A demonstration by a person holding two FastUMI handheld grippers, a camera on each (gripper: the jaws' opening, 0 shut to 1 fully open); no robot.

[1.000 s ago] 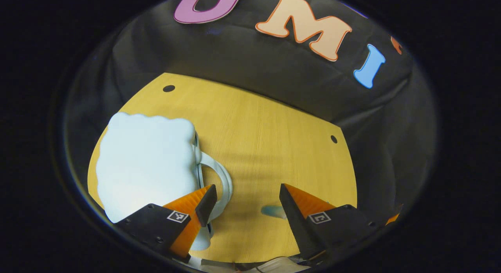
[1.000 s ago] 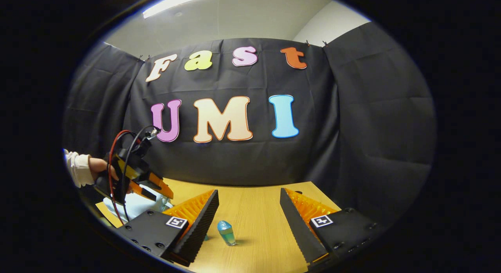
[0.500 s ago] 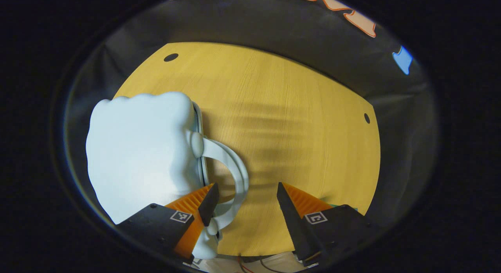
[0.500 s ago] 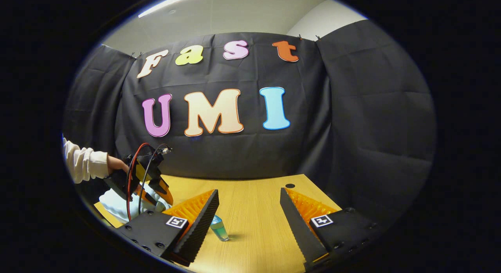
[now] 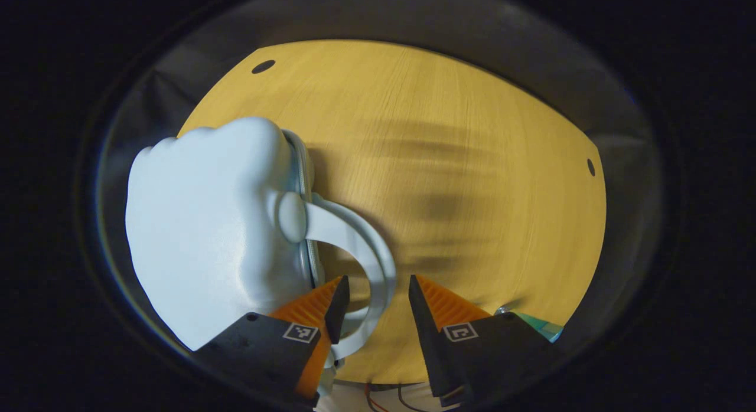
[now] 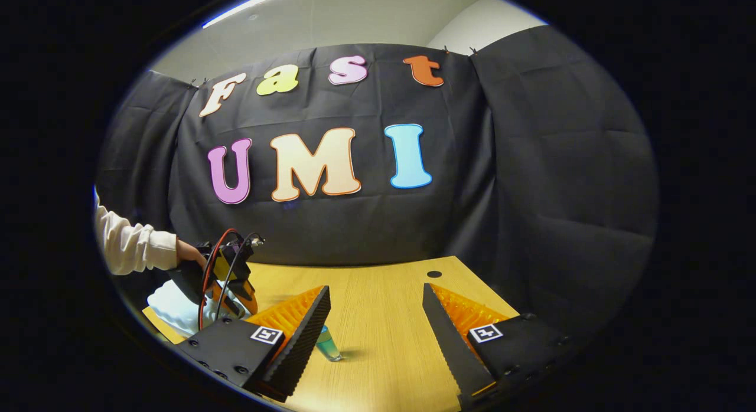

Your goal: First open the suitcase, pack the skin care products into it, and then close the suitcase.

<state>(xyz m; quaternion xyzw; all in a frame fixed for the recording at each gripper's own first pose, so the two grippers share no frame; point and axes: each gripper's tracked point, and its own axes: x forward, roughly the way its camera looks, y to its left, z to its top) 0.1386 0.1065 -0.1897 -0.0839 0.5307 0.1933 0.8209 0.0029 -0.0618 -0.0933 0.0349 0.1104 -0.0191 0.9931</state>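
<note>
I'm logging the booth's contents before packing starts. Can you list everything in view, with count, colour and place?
suitcase: one, pale blue, closed, on the table's left side
handle: one, pale blue, curved, on the suitcase's side, between the left gripper's fingers
bottle: one, blue-green, standing on the table beside the right gripper's left finger
table: one, yellow wood, with small dark holes near its edges
cables: red and black, on the left gripper
sleeve: one, cream, at the far left
left gripper: one, open around the handle
right gripper: one, open, above the table
</note>
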